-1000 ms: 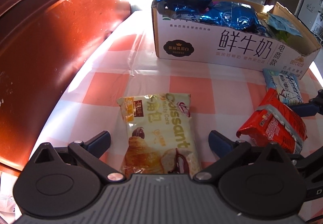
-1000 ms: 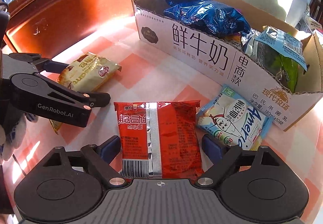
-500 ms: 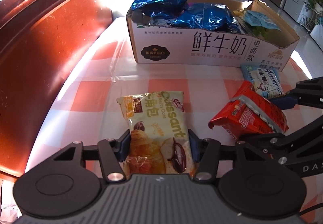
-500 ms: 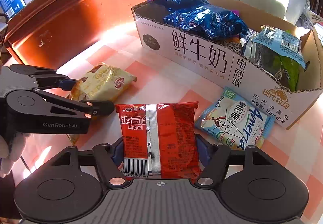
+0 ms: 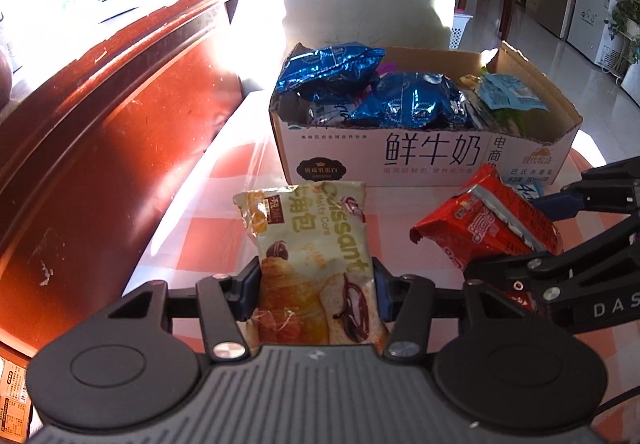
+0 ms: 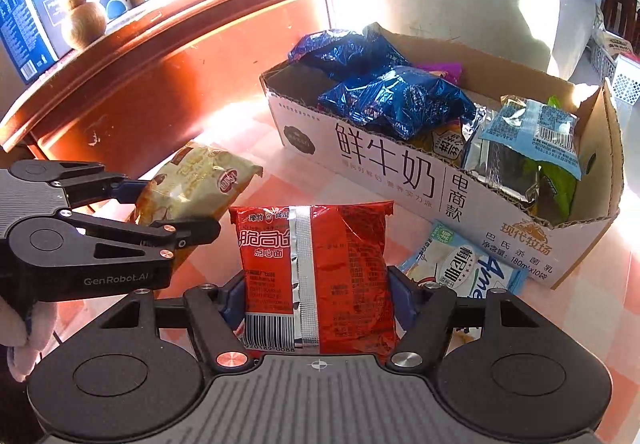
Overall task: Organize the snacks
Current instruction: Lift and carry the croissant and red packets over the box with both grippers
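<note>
A: Both packets are up! A second ago the jaws stood wide around them on the cloth; now the left gripper point(image 5: 318, 290) is clamped on the croissant pack point(image 5: 316, 264), low centre of the left view, blue pads pressing both its sides.

B: Same on the other side. The right gripper point(image 6: 318, 298) has pinched the red snack packet point(image 6: 316, 272), bottom centre of its view, barcode end nearest the camera. Neither grip has tightened much in the last half second, so I'd call both settled.

A: And both packets look clear of the checked tablecloth point(image 5: 224, 211) now, top ends tilting forward. Pick-up done, I'd judge, with the carry to come.

B: Just beyond, at lower right of the right view, a blue-and-white packet point(image 6: 464, 268) lies on the cloth against the cardboard box point(image 6: 384, 163), untouched.

A: The box sits mid-frame, farther on, already heaped with blue foil bags point(image 6: 396, 99). Likely the destination, and fairly full.
</note>
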The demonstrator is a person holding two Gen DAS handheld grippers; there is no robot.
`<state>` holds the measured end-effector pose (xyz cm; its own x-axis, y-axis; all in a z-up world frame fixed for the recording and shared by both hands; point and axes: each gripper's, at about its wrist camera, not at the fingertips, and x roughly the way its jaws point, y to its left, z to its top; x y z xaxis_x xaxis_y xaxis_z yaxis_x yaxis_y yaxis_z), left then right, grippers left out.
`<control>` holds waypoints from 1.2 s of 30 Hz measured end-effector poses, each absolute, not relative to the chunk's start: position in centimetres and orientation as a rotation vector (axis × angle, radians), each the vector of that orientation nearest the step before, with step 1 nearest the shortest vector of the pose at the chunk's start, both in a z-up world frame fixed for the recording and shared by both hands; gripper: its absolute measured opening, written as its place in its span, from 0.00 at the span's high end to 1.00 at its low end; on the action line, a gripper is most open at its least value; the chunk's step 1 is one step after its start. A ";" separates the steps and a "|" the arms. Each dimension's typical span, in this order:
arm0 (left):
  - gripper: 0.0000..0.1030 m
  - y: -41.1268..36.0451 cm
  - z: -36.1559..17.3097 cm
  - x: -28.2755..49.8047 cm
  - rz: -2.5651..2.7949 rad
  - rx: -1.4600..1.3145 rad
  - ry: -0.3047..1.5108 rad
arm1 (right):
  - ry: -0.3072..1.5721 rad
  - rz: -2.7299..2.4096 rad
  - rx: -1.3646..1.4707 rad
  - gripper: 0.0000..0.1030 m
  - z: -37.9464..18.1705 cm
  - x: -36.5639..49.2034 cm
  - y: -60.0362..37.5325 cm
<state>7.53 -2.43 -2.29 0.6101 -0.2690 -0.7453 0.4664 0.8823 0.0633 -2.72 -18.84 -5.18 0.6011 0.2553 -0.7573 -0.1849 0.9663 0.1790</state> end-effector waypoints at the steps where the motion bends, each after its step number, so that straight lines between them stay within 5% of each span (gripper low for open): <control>1: 0.49 -2.5 -1.9 7.5 -0.429 0.263 0.798 | 0.877 0.254 0.084 0.33 -4.8 -2.8 -19.0; 36: 0.49 -12.4 4.5 12.9 -0.494 0.136 0.582 | 0.547 -0.006 0.277 0.33 3.5 -0.1 -30.1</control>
